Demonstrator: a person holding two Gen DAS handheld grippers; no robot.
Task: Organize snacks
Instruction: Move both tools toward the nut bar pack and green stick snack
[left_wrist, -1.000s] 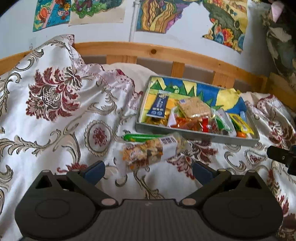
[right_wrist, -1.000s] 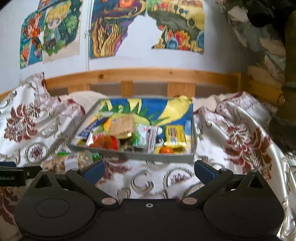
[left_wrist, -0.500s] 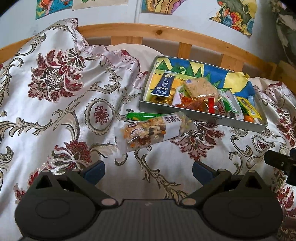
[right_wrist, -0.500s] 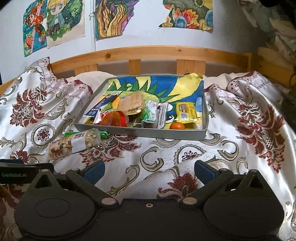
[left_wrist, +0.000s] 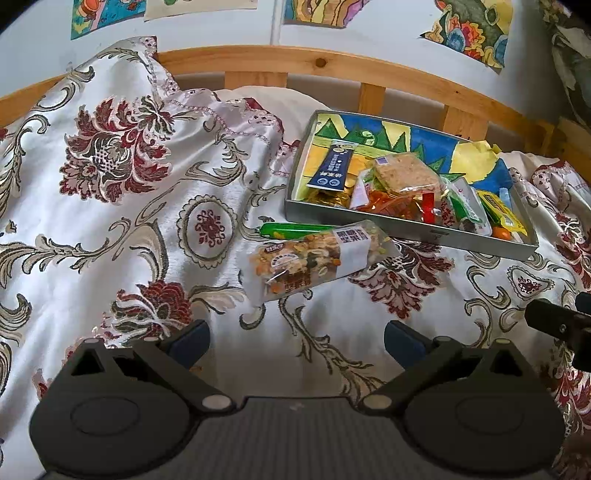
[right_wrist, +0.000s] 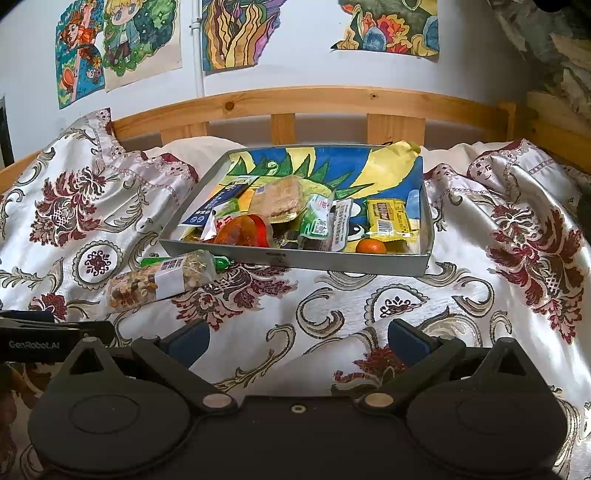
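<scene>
We see a bed covered with a shiny white bedspread (left_wrist: 110, 229) patterned in dark red flowers and grey-gold scrolls, backed by a light wooden slatted headboard (right_wrist: 332, 99). Colourful drawings (right_wrist: 118, 44) hang on the white wall above it.

A shallow grey rectangular tray (right_wrist: 332, 260) lined with a blue, yellow and green picture rests on the bedspread near the headboard. It holds the snacks already gathered: a dark blue flat sachet (left_wrist: 332, 170) at its left, a clear-wrapped square brown cracker pack (left_wrist: 406, 171) near the middle, an orange-red wrapped item (right_wrist: 242, 230) at the front wall, a green-and-white packet (right_wrist: 316, 221), a yellow wrapped bar (right_wrist: 389, 218) at the right and a small orange round fruit (right_wrist: 369, 245) in the front right area.

Two snacks lie outside the tray, just in front of its front-left corner: a clear elongated packet of mixed nuts with a white label band (left_wrist: 317, 258), tilted on the bedspread, and a slim bright green wrapped stick (left_wrist: 291, 229) lying between that packet and the tray wall, partly hidden behind the packet.

We note that the left claw (left_wrist: 295, 338) is spread wide and holds nothing; it sits low over the bedspread, with the nut packet ahead of its gap but apart from it. The right claw (right_wrist: 299, 338) is likewise spread wide and holds nothing, facing the front wall of the tray, well short of it.
</scene>
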